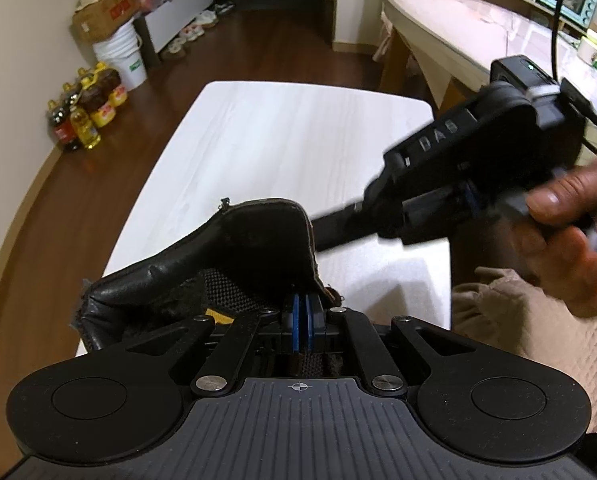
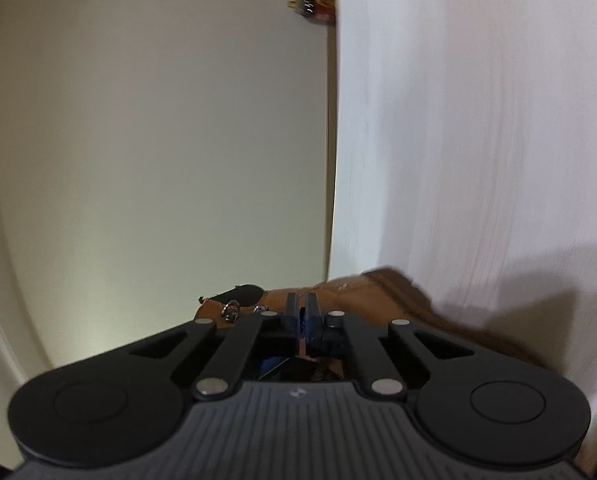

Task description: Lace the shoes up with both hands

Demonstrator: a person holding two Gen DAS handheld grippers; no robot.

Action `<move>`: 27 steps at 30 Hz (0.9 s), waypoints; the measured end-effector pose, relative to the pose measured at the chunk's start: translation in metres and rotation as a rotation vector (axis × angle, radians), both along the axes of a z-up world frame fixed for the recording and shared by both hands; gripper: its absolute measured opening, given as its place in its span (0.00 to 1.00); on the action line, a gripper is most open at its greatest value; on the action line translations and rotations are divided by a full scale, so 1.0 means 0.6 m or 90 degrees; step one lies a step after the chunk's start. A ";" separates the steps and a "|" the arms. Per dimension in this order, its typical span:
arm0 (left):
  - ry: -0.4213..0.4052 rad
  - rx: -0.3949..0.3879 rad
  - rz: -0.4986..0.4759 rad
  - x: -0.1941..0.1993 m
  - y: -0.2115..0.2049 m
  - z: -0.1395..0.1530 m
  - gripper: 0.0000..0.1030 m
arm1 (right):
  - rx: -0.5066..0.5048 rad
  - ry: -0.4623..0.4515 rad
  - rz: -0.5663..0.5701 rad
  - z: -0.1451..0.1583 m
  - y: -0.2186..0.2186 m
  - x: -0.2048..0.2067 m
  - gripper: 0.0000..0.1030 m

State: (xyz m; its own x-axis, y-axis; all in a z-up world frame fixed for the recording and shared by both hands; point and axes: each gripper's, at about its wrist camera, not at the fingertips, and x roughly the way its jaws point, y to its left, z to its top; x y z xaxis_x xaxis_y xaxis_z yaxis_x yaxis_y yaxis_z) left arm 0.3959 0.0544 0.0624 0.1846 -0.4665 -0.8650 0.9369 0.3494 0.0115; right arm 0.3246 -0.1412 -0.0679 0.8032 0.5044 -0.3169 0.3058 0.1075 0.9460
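A brown boot (image 2: 362,292) with a black tongue (image 1: 258,240) and mesh lining lies on the white table (image 1: 278,140). My left gripper (image 1: 302,316) sits at the base of the raised tongue, its blue pads pressed almost together on the tongue's lower edge. My right gripper (image 1: 324,232), held by a hand (image 1: 566,220), reaches in from the right, its tips hidden behind the tongue. In the right wrist view this right gripper (image 2: 302,304) is shut in front of the boot's brown side, with no lace visible between its fingers. A metal lace ring (image 2: 231,309) shows to the left of them.
Oil bottles (image 1: 84,108), a white bucket (image 1: 122,56) and a cardboard box (image 1: 106,12) stand by the left wall. Shoes (image 1: 202,24) line the far floor. A large covered table (image 1: 478,20) stands at the right. Quilted beige fabric (image 1: 538,340) lies beside the white table.
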 end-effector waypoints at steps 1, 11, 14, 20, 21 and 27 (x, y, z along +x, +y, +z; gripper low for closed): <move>0.003 -0.006 -0.001 0.001 0.007 0.008 0.05 | -0.016 0.006 -0.019 0.002 -0.013 -0.004 0.02; -0.025 -0.037 0.012 0.016 0.067 0.069 0.08 | -0.178 0.082 -0.289 0.064 -0.185 -0.085 0.02; -0.017 -0.039 0.022 0.024 0.069 0.073 0.09 | -0.248 0.102 -0.327 0.102 -0.201 -0.108 0.02; -0.007 -0.028 0.030 0.040 0.057 0.066 0.16 | -0.355 0.141 -0.392 0.167 -0.229 -0.173 0.02; -0.010 -0.023 0.031 0.041 0.055 0.063 0.17 | -0.364 0.145 -0.384 0.165 -0.223 -0.169 0.02; -0.004 -0.002 0.032 0.051 0.049 0.053 0.17 | -0.406 0.151 -0.240 0.157 -0.182 -0.124 0.06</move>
State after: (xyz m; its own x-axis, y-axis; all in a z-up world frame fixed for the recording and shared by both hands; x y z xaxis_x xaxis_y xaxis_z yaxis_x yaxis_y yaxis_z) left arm 0.4266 0.0838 0.0943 0.2131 -0.4597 -0.8621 0.9180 0.3962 0.0157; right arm 0.2500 -0.2505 0.0262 0.7586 -0.1266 -0.6392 0.6163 0.4578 0.6408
